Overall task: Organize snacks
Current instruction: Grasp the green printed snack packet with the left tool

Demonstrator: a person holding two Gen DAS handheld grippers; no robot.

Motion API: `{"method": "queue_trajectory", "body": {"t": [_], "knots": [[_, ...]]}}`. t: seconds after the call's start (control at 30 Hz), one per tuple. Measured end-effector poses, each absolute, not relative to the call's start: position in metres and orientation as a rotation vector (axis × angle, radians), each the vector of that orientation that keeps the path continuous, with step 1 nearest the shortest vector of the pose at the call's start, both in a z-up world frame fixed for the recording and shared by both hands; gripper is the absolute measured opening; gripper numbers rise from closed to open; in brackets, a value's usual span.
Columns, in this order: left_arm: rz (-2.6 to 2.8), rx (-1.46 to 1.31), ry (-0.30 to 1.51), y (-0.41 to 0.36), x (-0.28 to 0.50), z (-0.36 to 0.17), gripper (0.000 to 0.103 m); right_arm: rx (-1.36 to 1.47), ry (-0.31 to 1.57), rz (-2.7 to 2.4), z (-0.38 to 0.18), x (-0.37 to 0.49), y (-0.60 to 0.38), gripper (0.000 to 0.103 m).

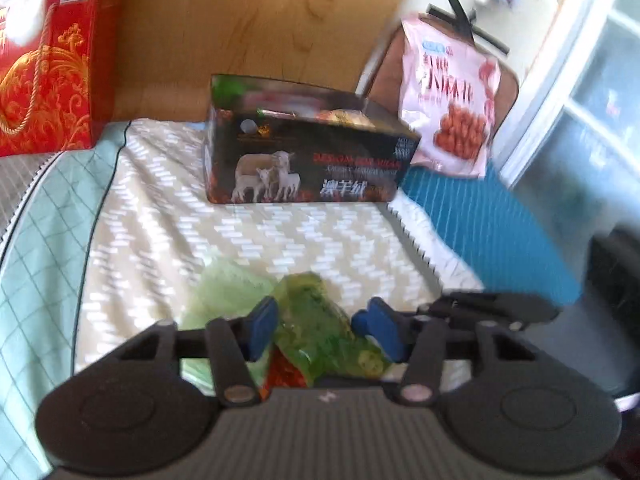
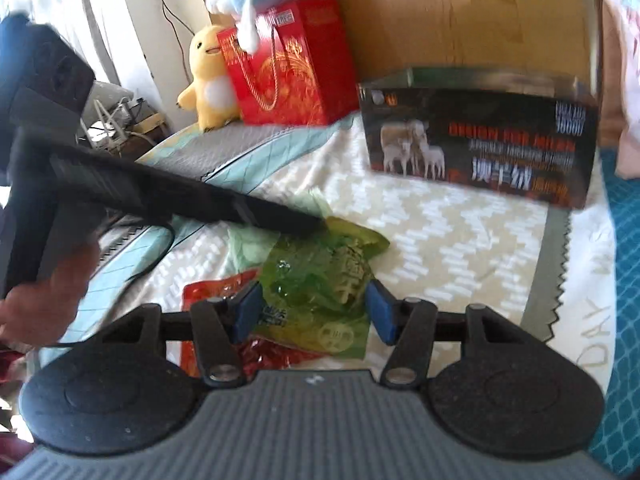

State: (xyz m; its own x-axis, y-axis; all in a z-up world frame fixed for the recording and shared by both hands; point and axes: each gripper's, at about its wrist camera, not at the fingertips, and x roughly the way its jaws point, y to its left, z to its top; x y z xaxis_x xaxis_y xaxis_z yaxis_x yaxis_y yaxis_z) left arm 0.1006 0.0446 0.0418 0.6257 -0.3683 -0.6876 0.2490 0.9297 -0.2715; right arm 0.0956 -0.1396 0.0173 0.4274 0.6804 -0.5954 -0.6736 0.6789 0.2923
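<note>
A green snack packet [image 1: 316, 328] lies on the patterned bed cover, with a red snack packet [image 1: 285, 374] under it. My left gripper [image 1: 320, 330] is open with its blue pads either side of the green packet. In the right wrist view the green packet [image 2: 320, 280] and red packet [image 2: 224, 292] lie in front of my right gripper [image 2: 314, 312], which is open around the green packet's near end. The left gripper's black body [image 2: 168, 196] reaches in from the left, its tip over the packet. A black open box [image 1: 308, 148] printed with sheep stands behind; it also shows in the right wrist view [image 2: 480, 140].
A pink snack bag [image 1: 452, 100] leans on a chair at the back right. A red gift bag [image 1: 52, 68] stands at the back left by the wooden headboard; it also shows in the right wrist view [image 2: 292, 64] with a yellow plush toy [image 2: 208, 76]. A blue mat [image 1: 492, 224] lies right.
</note>
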Motion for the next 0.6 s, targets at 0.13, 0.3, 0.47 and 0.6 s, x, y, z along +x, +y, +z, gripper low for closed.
{"method": "queue_trajectory", "body": {"t": [0.13,0.3,0.47,0.6], "knots": [[-0.421,-0.145,0.844,0.021,0.085,0.037,0.047,0.031,0.817,0.756,0.019,0.088,-0.163,0.003],[-0.467,-0.16,0.865,0.01,0.067,0.033,0.047,0.021,0.806,0.712,0.025,0.06,-0.19,0.009],[-0.364,-0.228,0.812,0.031,0.08,0.051,0.055,0.056,0.793,0.714,0.03,0.062,-0.2,0.019],[-0.35,-0.069,0.843,0.023,0.131,0.054,0.059,0.042,0.8,0.759,0.027,0.055,-0.181,0.034]]}}
